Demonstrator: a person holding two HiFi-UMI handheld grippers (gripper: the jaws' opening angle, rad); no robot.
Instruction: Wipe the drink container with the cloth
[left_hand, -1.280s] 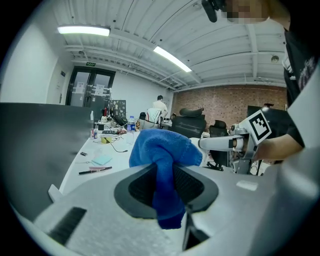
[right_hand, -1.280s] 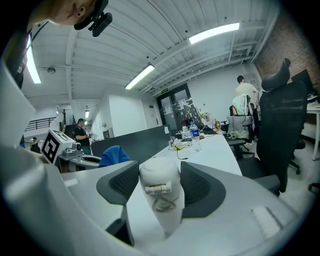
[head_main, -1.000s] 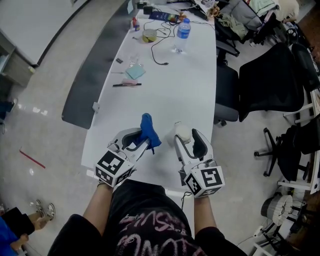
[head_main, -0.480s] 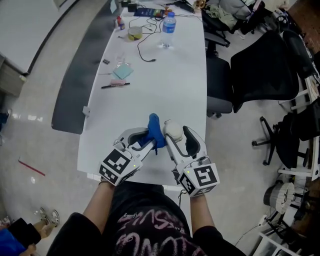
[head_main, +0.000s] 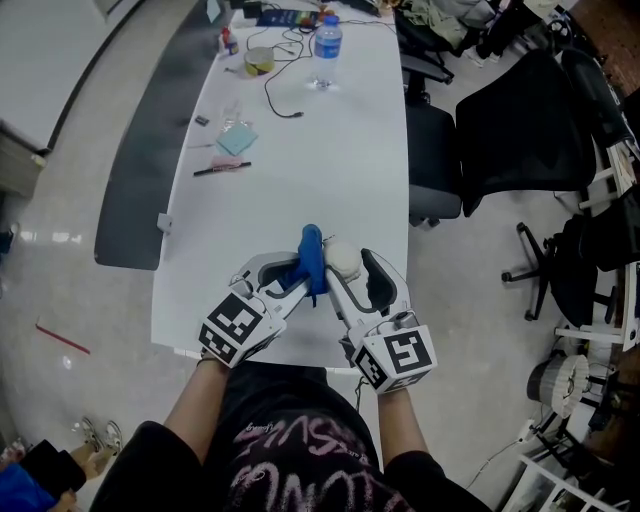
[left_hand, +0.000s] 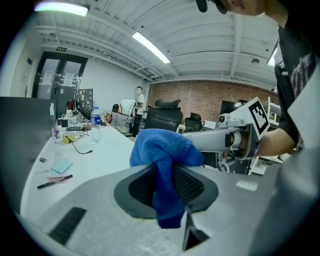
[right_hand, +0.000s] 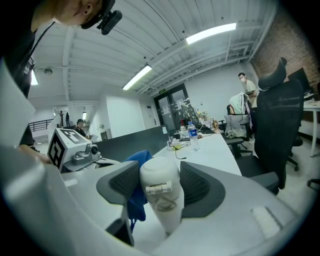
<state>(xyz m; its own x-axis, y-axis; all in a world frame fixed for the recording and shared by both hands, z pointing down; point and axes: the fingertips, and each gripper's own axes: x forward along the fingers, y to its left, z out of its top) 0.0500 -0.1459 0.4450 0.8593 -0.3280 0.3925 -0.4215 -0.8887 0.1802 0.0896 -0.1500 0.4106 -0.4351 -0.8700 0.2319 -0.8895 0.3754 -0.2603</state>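
Left gripper (head_main: 292, 276): I'm seeing its fingers clamping the blue cloth (head_main: 312, 252).
Gap: closing since a second ago; the cloth is now just beside the drink container (head_main: 343, 258).
Right gripper (head_main: 350, 270): fingers pinching the container above the desk (head_main: 330, 150); wiping is likely starting.

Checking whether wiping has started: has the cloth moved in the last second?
Yes. The cloth has shifted right, toward the table's right edge, and is now right beside the white container.
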